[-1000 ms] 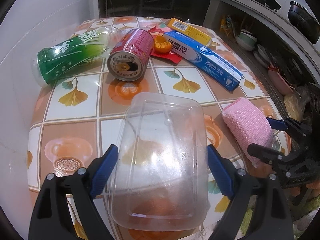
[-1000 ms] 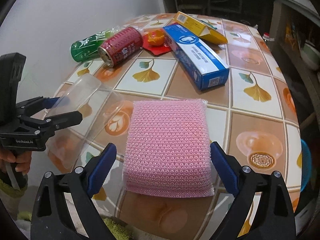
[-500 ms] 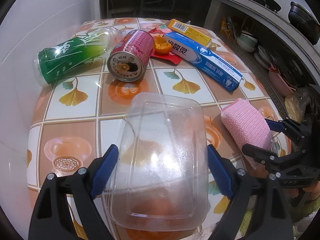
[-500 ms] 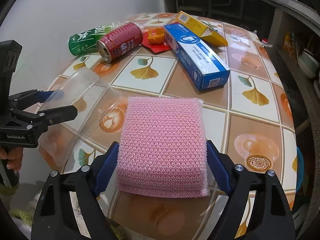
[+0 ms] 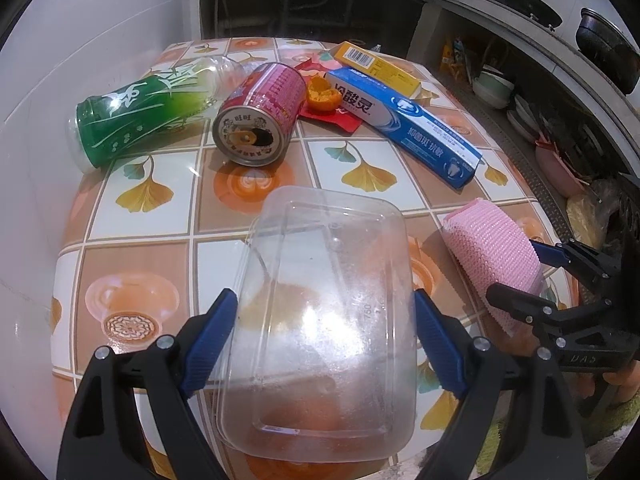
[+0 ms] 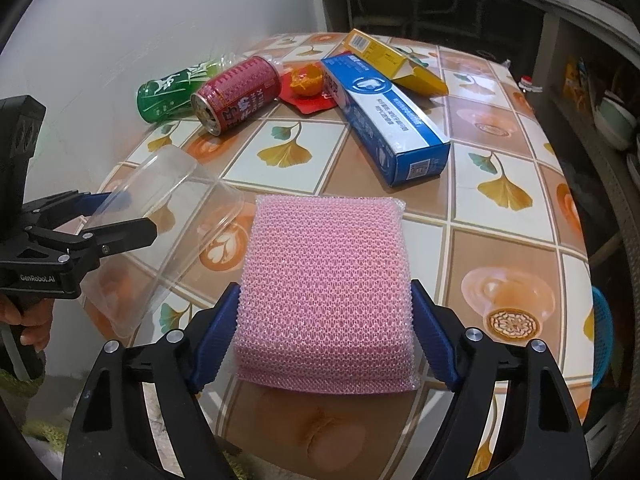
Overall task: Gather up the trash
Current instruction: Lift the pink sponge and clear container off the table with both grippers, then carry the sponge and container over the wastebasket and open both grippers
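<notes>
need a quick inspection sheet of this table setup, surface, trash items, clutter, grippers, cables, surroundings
surface: round table with a tile-and-leaf pattern cover.
job's things: clear plastic container and pink scrubbing pad at the near edge; green bottle and red can on their sides; orange peel on a red wrapper; blue toothpaste box; yellow box.
clutter: nothing seen besides the trash.
grippers: left gripper jaws pressed on the container's sides; right gripper jaws against the pad's sides.
cables: nothing seen.
surroundings: white wall on the left, shelves with bowls, dark pots on a counter.
</notes>
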A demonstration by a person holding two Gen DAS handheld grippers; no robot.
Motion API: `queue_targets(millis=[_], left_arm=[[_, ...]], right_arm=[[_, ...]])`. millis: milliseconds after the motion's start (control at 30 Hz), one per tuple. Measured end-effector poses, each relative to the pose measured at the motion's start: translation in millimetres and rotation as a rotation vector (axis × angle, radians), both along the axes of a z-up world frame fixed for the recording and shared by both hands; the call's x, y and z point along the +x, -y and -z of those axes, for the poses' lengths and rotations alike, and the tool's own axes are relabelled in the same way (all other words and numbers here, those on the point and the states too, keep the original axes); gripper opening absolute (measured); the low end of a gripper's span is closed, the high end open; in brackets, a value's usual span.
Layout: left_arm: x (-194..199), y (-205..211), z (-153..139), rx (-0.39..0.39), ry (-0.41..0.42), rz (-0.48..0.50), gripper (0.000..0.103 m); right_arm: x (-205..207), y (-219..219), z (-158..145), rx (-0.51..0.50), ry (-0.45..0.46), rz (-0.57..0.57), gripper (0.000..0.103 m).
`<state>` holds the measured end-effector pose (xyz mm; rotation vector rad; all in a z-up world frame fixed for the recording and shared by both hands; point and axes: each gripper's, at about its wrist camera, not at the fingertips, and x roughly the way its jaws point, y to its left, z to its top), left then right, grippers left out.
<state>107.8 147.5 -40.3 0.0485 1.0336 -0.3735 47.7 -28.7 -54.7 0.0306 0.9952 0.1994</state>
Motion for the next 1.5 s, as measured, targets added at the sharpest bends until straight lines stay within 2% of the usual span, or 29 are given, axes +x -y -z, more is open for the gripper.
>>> queue_targets(millis=[733,1100,1333,1500], left_arm=[[-4.3,4.7,-10.7,-0.055,0.023,0.004,0.085],[-5.1,10.6,-25.1,-0.095,0.064,0.002,0.085],[0.0,32.1,-37.8,-0.111,0.080,0.039,0.085],[5.3,65.8,-52.8,-0.116,0.106,0.106,0.085]], right_arm=[[-2.1,16.0,-9.0,0.064,0.018,0.033,0.077],[-5.4,26.9,-19.4,0.096,0.052,0.044,0.077],[-13.4,49.9,-36.3,0.128,0.112,0.087,0.077],[-25.4,79.6,-49.8,0.147,0.161,0.153,0.077]])
